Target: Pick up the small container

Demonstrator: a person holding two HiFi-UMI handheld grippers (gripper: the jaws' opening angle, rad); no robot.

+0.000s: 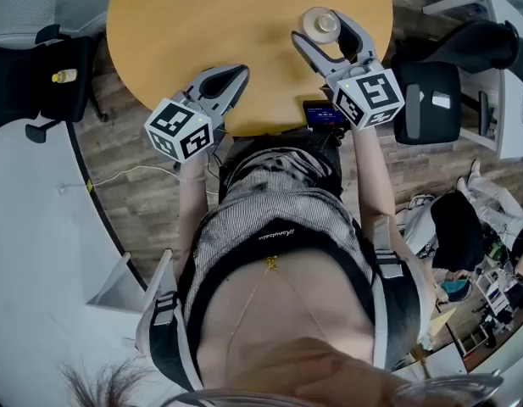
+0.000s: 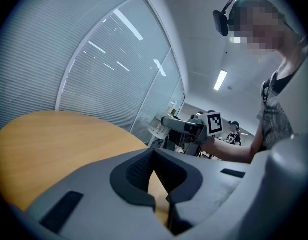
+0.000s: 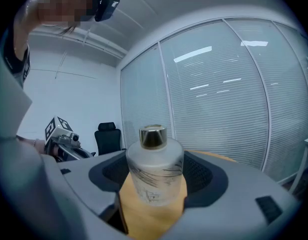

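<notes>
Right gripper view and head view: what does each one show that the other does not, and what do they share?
Only the right gripper view: the faint drawing on the frosted side of the small container, its gold cap from the side, and the window blinds behind. Only the head view: the whole round table from above and a black device at its near edge. Both: the container between the jaws of the right tool, and the left tool; whether the jaws press it I cannot tell.
</notes>
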